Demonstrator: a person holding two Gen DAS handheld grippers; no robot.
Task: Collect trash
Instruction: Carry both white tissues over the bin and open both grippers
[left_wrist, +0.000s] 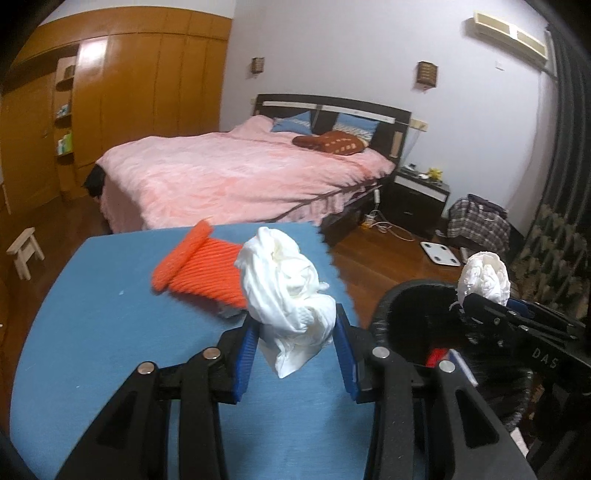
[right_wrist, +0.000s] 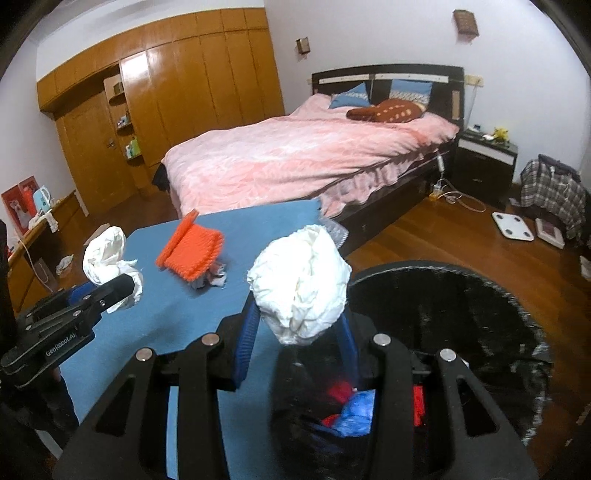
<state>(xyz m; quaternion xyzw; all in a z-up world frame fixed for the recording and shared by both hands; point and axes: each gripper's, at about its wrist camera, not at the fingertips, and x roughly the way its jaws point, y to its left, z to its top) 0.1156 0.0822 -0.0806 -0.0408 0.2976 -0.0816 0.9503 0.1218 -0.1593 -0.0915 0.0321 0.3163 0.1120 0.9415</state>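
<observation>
My left gripper (left_wrist: 293, 334) is shut on a crumpled white tissue wad (left_wrist: 288, 288), held above the blue tablecloth (left_wrist: 103, 332). My right gripper (right_wrist: 299, 332) is shut on a second crumpled white wad (right_wrist: 301, 284), held over the rim of the black-lined trash bin (right_wrist: 461, 291). In the left wrist view that wad (left_wrist: 484, 275) and the right gripper (left_wrist: 476, 299) hang over the bin (left_wrist: 413, 314). The right wrist view shows the left gripper (right_wrist: 122, 291) with its wad (right_wrist: 107, 258) at the left. An orange foam net (right_wrist: 194, 251) lies on the cloth.
Small dark scraps (right_wrist: 214, 277) lie by the orange net. Red and blue trash (right_wrist: 351, 406) sits inside the bin. Behind the table stand a pink bed (right_wrist: 306, 158), a wooden wardrobe (right_wrist: 192, 74), a nightstand (right_wrist: 484, 162) and a white scale (right_wrist: 513, 225) on the wood floor.
</observation>
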